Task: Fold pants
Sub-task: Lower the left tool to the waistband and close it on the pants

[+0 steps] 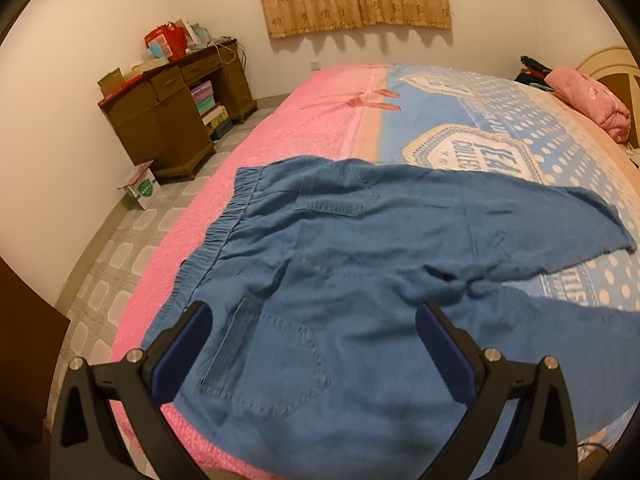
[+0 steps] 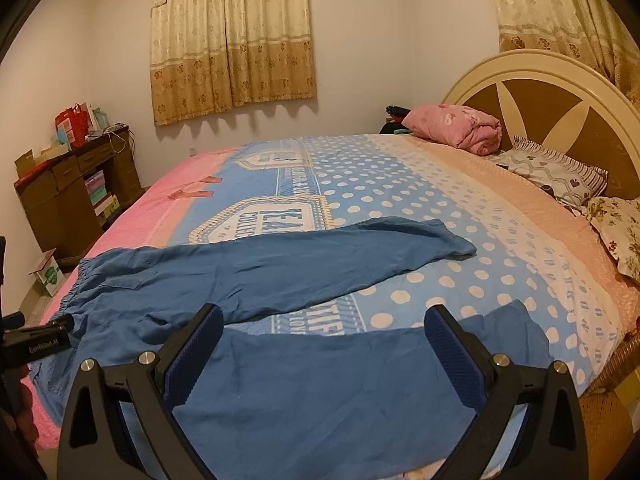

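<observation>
Blue pants [image 1: 340, 264] lie spread flat on the bed, back side up, elastic waistband toward the left and both legs running right, parted in a V. My left gripper [image 1: 316, 316] is open and hovers above the seat near a back pocket [image 1: 276, 364]. My right gripper [image 2: 324, 320] is open and hovers above the near leg [image 2: 340, 372]. The far leg [image 2: 320, 264] ends near the bed's middle. The left gripper's body shows at the left edge of the right wrist view [image 2: 36, 340].
The bed has a pink and blue dotted cover [image 2: 400, 184], a curved headboard [image 2: 560, 112], pillows [image 2: 552, 172] and a folded pink quilt [image 2: 456, 124] at the right. A brown wooden desk [image 1: 168, 116] and a small box [image 1: 140, 188] stand on the tiled floor at the left.
</observation>
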The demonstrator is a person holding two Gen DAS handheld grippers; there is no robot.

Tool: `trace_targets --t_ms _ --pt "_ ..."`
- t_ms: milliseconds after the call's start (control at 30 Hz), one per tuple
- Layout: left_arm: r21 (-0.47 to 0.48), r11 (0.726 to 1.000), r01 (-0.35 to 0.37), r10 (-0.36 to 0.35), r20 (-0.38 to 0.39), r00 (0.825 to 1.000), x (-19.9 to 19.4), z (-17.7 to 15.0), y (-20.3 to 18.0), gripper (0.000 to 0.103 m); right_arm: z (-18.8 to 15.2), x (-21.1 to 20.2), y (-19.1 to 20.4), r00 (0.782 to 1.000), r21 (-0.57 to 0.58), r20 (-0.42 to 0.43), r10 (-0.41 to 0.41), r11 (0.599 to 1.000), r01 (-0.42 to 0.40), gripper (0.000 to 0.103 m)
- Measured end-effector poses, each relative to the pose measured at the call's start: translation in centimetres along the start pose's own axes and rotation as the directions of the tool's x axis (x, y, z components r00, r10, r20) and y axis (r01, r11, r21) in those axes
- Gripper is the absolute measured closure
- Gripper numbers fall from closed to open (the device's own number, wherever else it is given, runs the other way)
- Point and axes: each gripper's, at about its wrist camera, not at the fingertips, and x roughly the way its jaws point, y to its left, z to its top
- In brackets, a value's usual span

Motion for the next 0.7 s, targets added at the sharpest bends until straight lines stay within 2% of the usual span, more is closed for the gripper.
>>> trace_targets --t_ms 333,533,633,700 --pt "-0.008 1.000 -0.014 0.014 -0.041 0.999 4.0 2.2 0.2 0.000 1.3 4.4 0.1 1.000 -0.040 -0.028 -0.003 0.999 0.002 0.002" --pt "0.056 0.998 -0.016 0.020 -0.061 0.998 6.5 3.3 -0.2 0.000 1.8 7.3 0.2 0.999 -0.083 -0.052 0.016 0.996 -0.021 0.002" --pt "0.068 0.997 0.023 -0.016 -0.094 0.995 7.9 4.0 -0.4 0.001 2.1 8.4 0.2 0.997 -0.087 -0.062 0.039 0.995 -0.045 0.007" --pt "0.073 0.997 0.006 0.001 -0.093 0.996 8.5 4.5 -0.6 0.001 2.3 9.3 0.3 0.996 -0.084 -0.076 0.047 0.995 -0.054 0.008"
